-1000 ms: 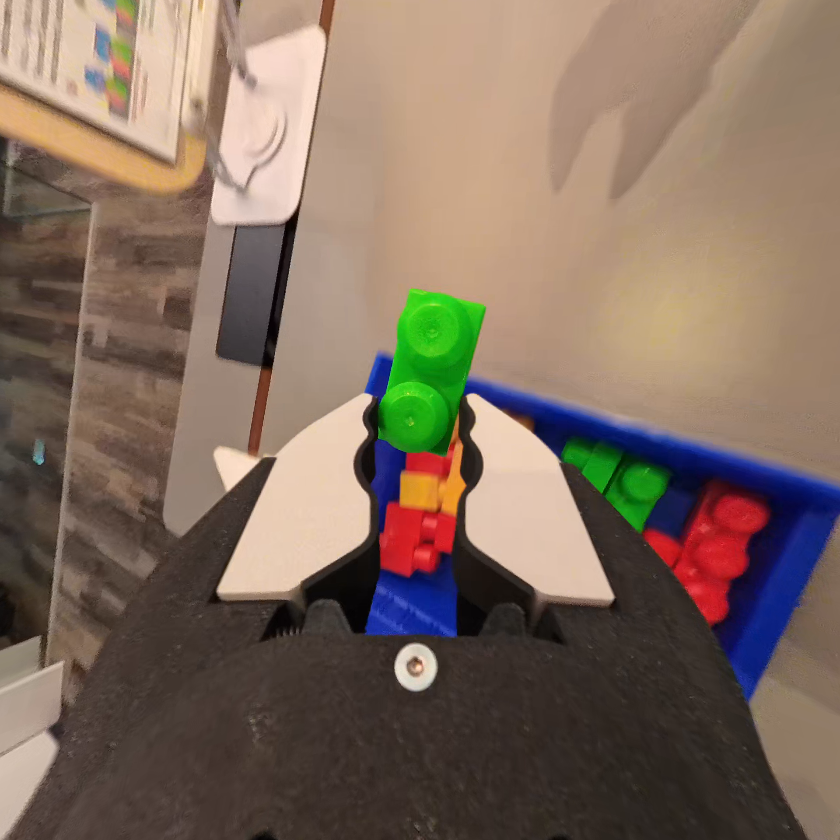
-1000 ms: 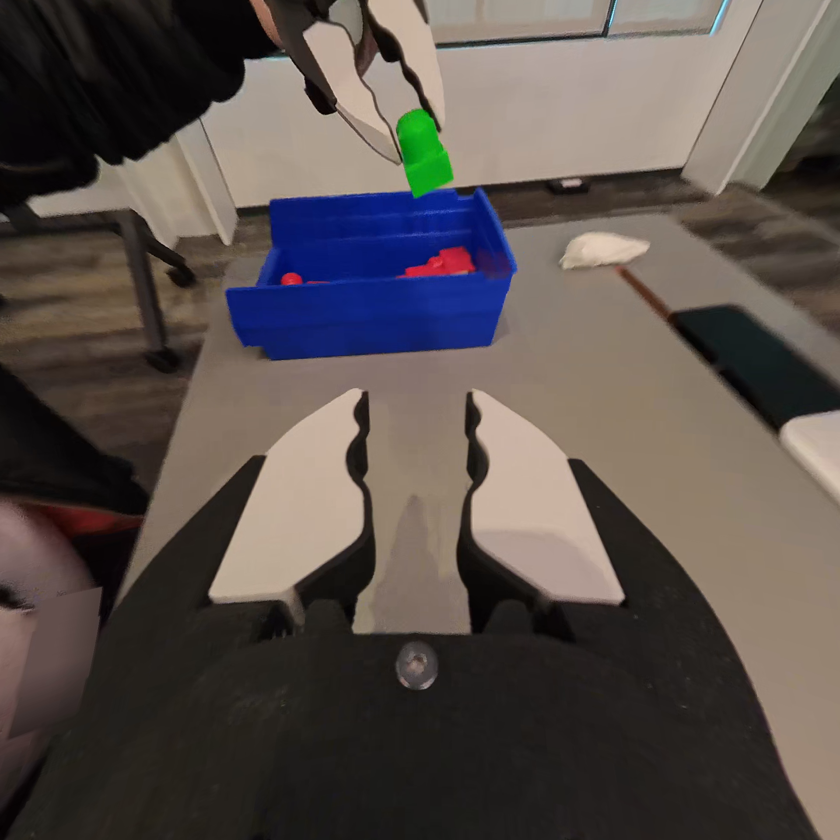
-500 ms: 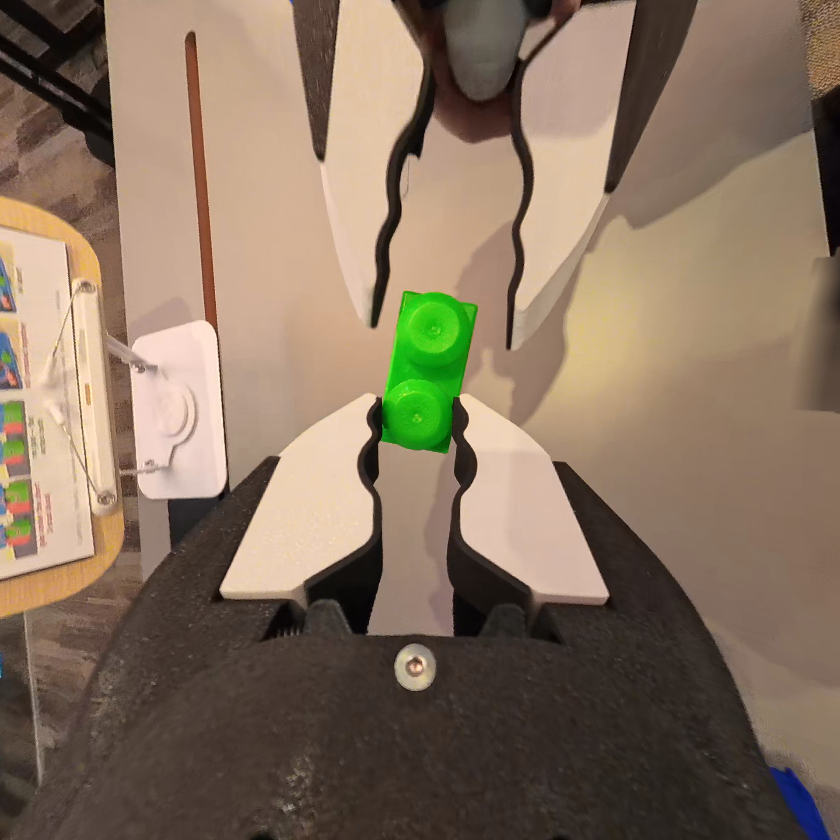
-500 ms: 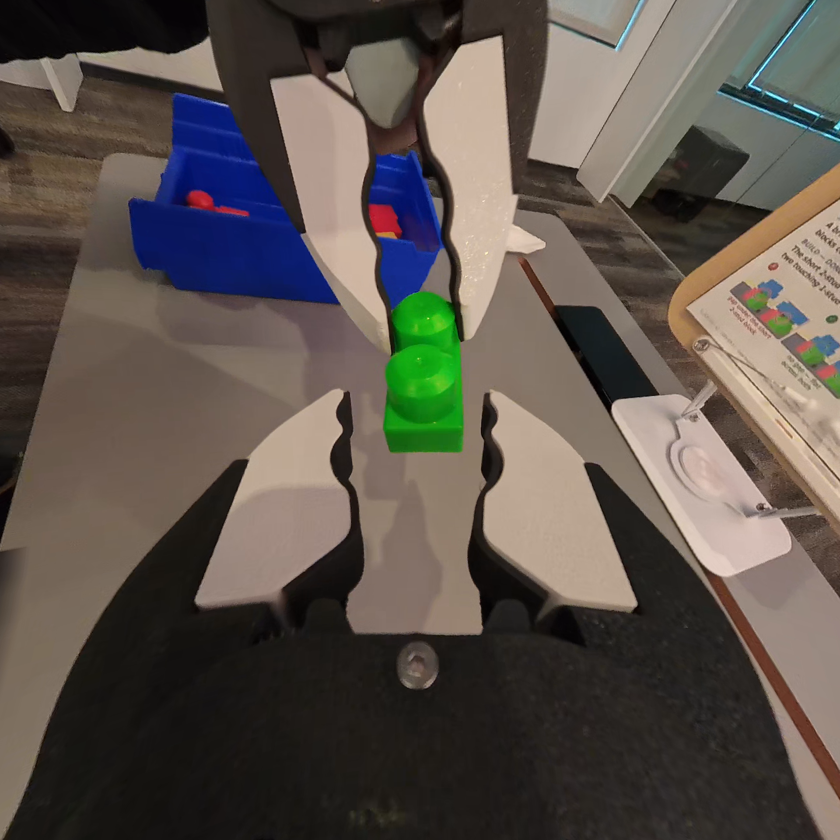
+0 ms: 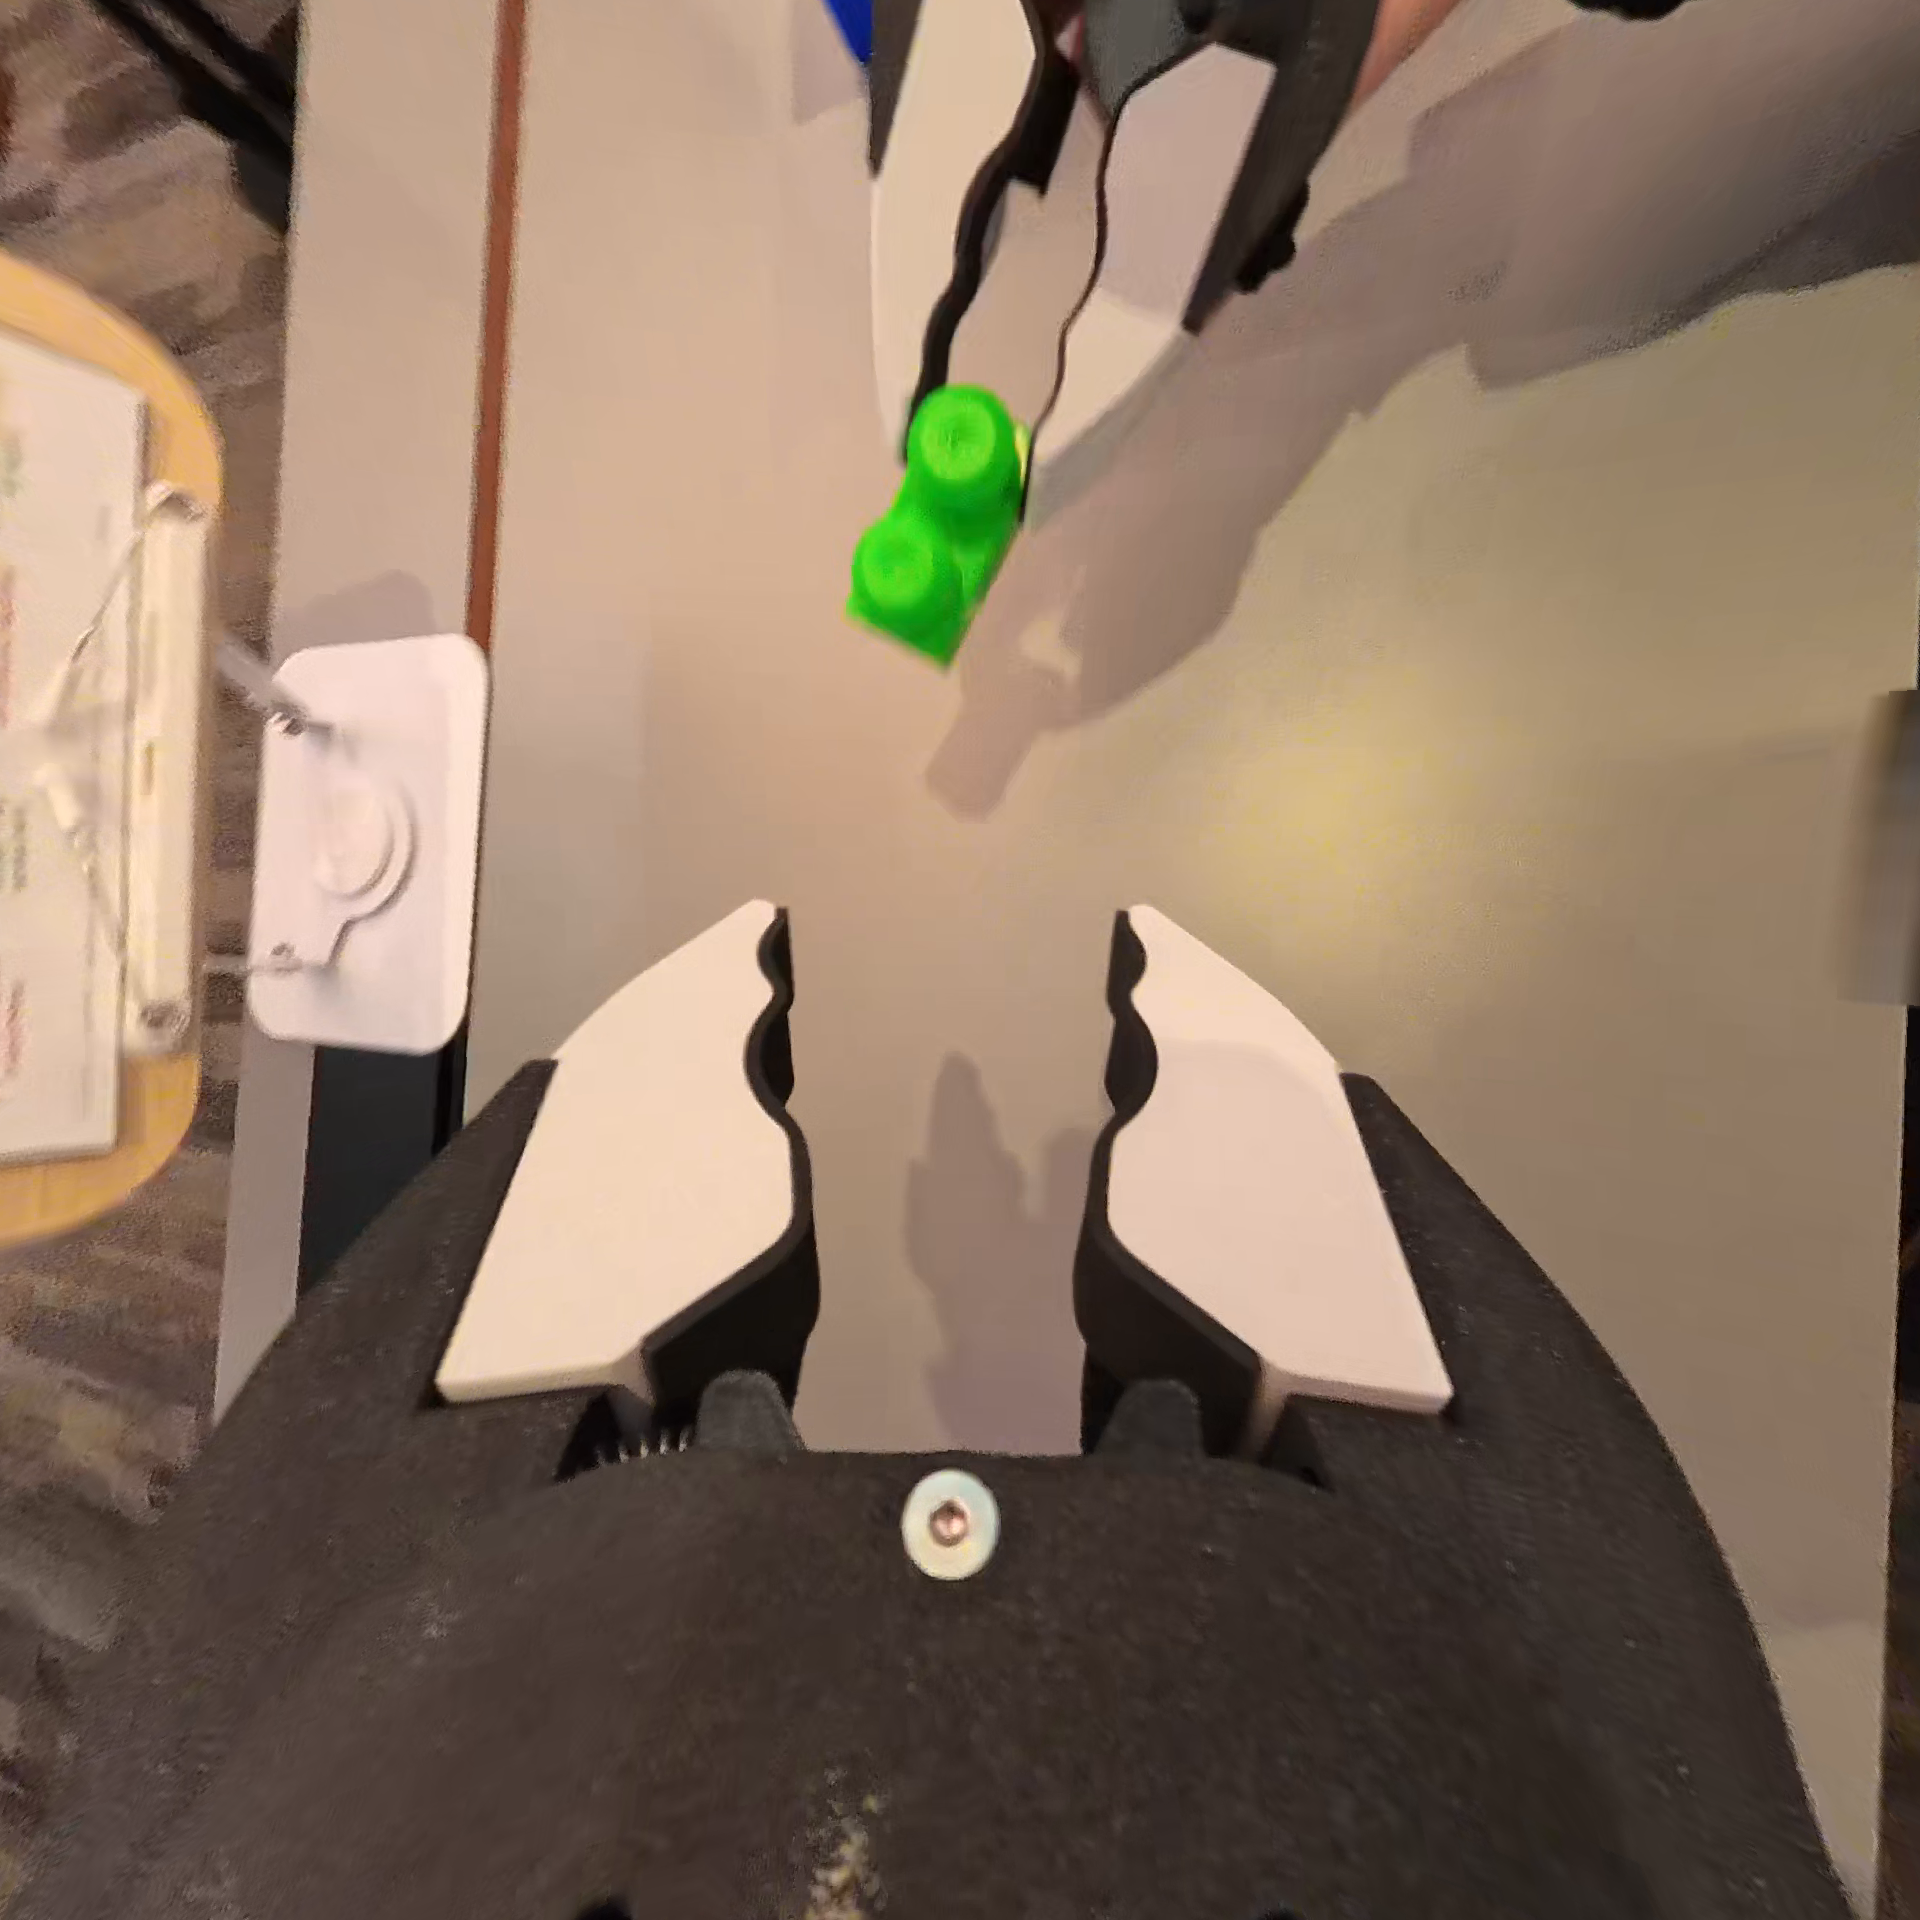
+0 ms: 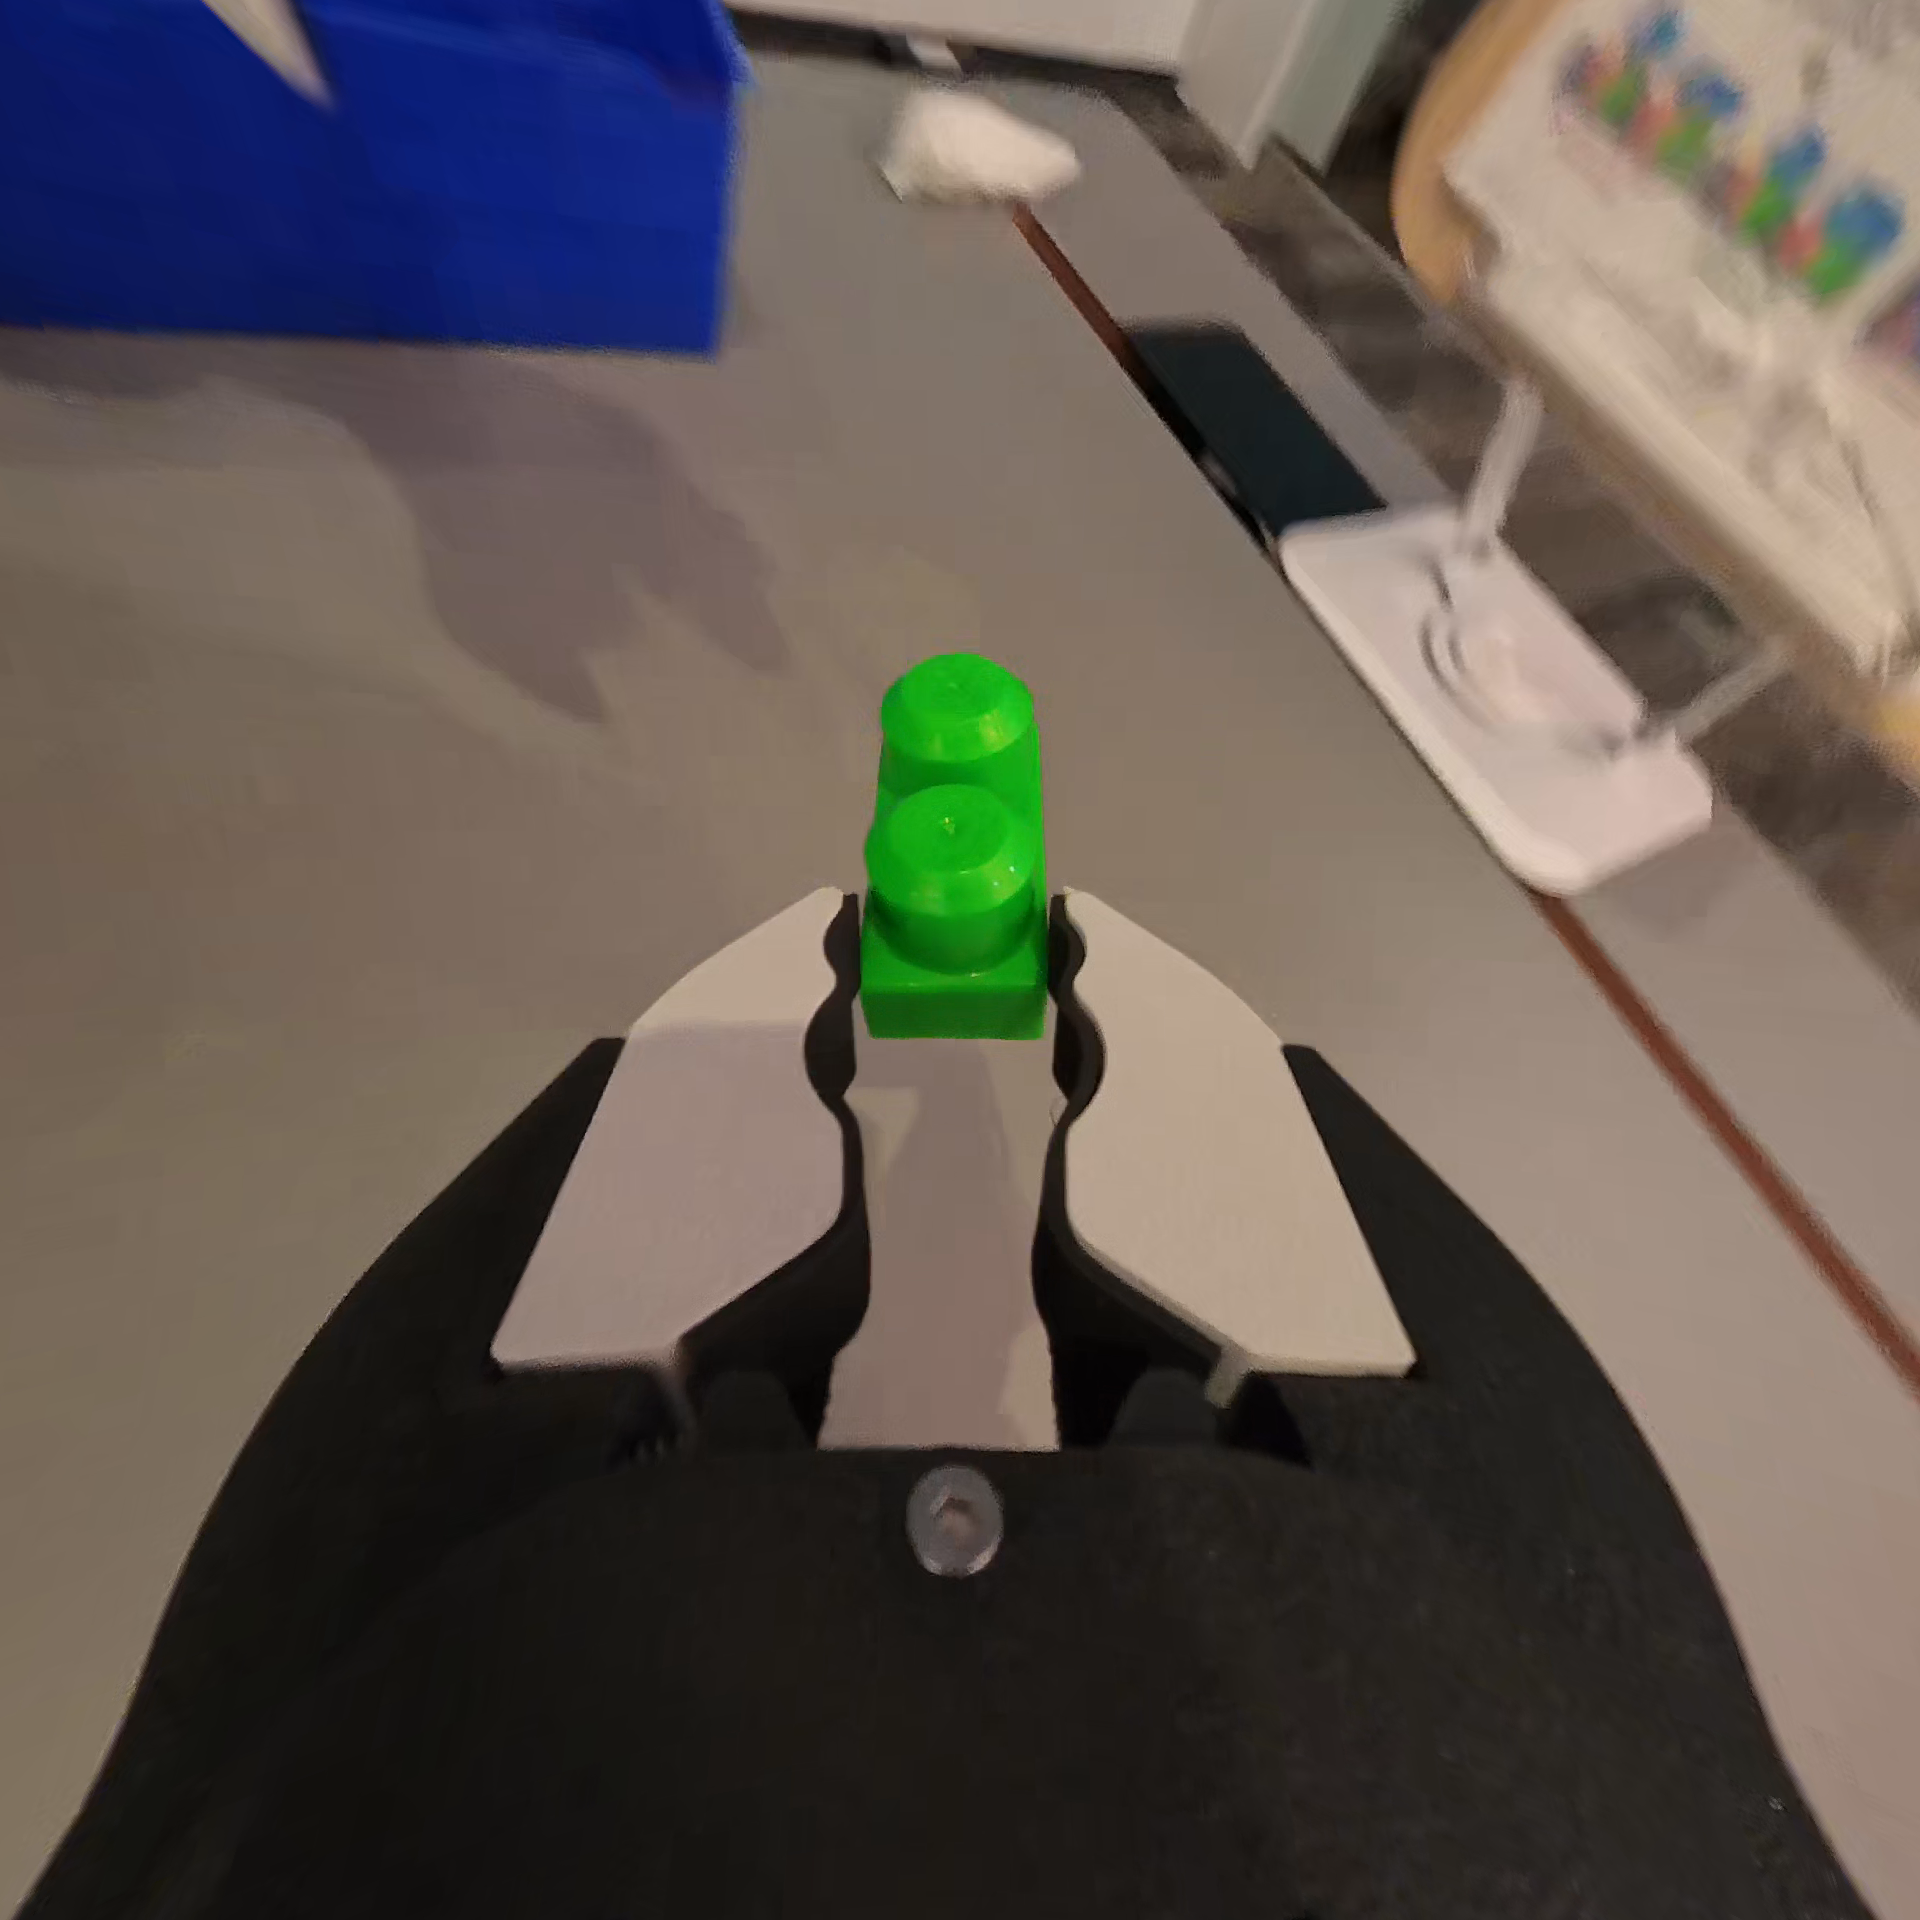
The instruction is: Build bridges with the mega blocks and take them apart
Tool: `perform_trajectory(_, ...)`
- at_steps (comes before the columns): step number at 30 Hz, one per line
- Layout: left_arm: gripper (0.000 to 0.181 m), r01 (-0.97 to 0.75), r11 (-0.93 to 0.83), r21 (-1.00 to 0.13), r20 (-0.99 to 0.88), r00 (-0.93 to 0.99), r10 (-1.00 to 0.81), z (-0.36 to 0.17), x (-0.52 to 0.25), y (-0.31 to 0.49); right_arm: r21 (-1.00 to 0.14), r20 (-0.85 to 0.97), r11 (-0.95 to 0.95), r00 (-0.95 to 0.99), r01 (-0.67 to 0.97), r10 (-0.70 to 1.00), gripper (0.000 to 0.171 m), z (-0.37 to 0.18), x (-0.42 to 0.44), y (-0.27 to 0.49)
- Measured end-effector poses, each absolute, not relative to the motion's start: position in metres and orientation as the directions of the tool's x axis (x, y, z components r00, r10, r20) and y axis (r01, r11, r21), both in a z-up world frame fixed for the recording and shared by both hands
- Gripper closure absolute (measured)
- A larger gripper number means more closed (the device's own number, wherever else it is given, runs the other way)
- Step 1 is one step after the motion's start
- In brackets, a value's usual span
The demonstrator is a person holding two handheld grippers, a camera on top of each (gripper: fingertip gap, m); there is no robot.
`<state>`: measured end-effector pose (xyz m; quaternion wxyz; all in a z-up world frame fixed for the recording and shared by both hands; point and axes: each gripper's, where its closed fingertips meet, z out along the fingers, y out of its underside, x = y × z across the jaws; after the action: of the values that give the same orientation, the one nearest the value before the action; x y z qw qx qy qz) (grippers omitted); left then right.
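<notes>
A green two-stud mega block (image 6: pixel 951 894) is held between the tips of my right gripper (image 6: pixel 951 899), studs up, a little above the grey table (image 6: pixel 416 831). In the left wrist view the same block (image 5: pixel 935 530) hangs from the right gripper (image 5: pixel 977 416) at the top of the frame, and its shadow falls on the table below. My left gripper (image 5: pixel 951 914) is open and empty, a short way back from the block. A blue bin (image 6: pixel 364 187) of blocks stands at the far left of the table.
A white stand base (image 6: pixel 1496 707) with a wire holder sits at the table's right edge and carries a wooden board with a picture sheet (image 6: pixel 1714 187). A dark pad (image 6: pixel 1268 426) and a white cloth (image 6: pixel 971 156) lie farther back. There is about 15 centimeters between the tips of the two grippers.
The green block has passed from my left gripper to my right. The left gripper opened and drew back. The right gripper shut on the block and carried it off to the side.
</notes>
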<state>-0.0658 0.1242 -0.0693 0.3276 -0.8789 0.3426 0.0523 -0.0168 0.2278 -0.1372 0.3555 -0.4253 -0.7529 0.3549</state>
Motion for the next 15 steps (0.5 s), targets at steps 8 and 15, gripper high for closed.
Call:
perform_trajectory(8, 0.128, -0.342, -0.612, -0.713, -0.283, 0.939, -0.195, -0.044, -0.161, 0.004, -0.812, 0.092, 0.170, -0.164, 0.559, 0.982, 0.137, -0.219, -0.018, 0.301)
perform_trajectory(15, 0.130, -0.055, -0.605, -0.795, -0.222, 0.953, 0.205, -0.057, -0.245, -0.103, -0.811, 0.067, 0.125, -0.121, 0.571, 0.990, 0.137, -0.240, -0.018, 0.308)
